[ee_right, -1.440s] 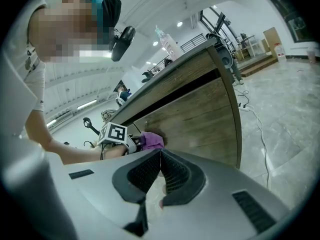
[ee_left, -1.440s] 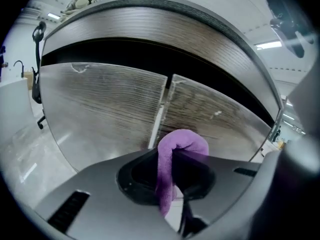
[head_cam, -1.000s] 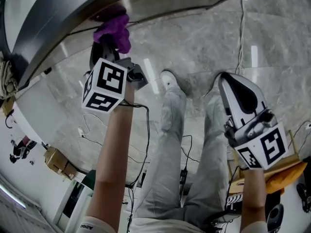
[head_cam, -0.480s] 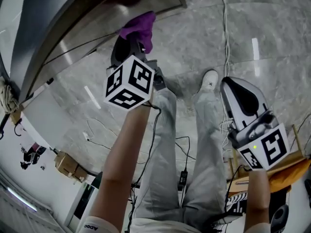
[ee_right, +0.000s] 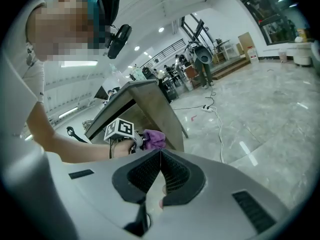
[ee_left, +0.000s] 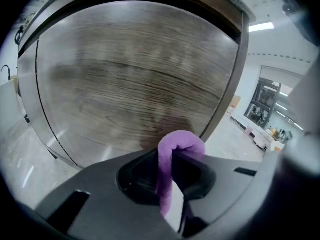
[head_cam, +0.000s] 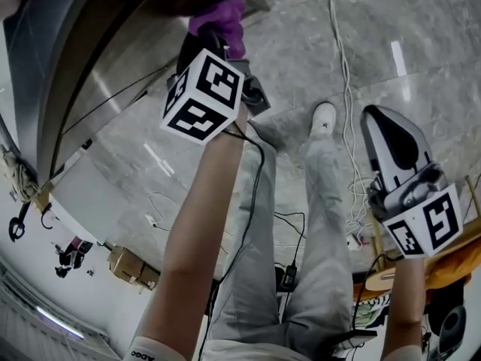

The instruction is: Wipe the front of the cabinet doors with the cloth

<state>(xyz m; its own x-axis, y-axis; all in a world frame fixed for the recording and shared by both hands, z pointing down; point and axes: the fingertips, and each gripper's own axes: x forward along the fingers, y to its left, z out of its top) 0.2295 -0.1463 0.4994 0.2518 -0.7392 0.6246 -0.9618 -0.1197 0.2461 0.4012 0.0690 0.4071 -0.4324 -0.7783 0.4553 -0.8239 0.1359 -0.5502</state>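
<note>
While your left gripper (ee_left: 172, 160) pinches the purple cloth (ee_left: 180, 143), its jaws are closed on the fabric. A fold of the cloth bulges out past the tips and a strip hangs down between them. In the left gripper view the cloth sits at about 6 o'clock. It is right in front of the wood-grain cabinet door (ee_left: 130, 69), which fills that view from 9 through 12 to 2 o'clock. You cannot tell from any view whether the cloth touches the door.

In the head view the cloth lies at 12 o'clock, beside a corner of the cabinet, and your left arm (head_cam: 199, 232) reaches up toward it from 7 o'clock.

Your right gripper (ee_right: 160, 160) has its jaws pressed together with nothing between them. You hold it well apart from the cabinet, at 3 to 4 o'clock in the head view, over the grey marble floor (head_cam: 301, 59).

In the right gripper view, the left gripper's marker cube (ee_right: 120, 129) and the cloth show just left of centre, against the cabinet.

A white cable (head_cam: 343, 66) runs across the floor at 1 o'clock in the head view, past your white shoe (head_cam: 323, 117).
</note>
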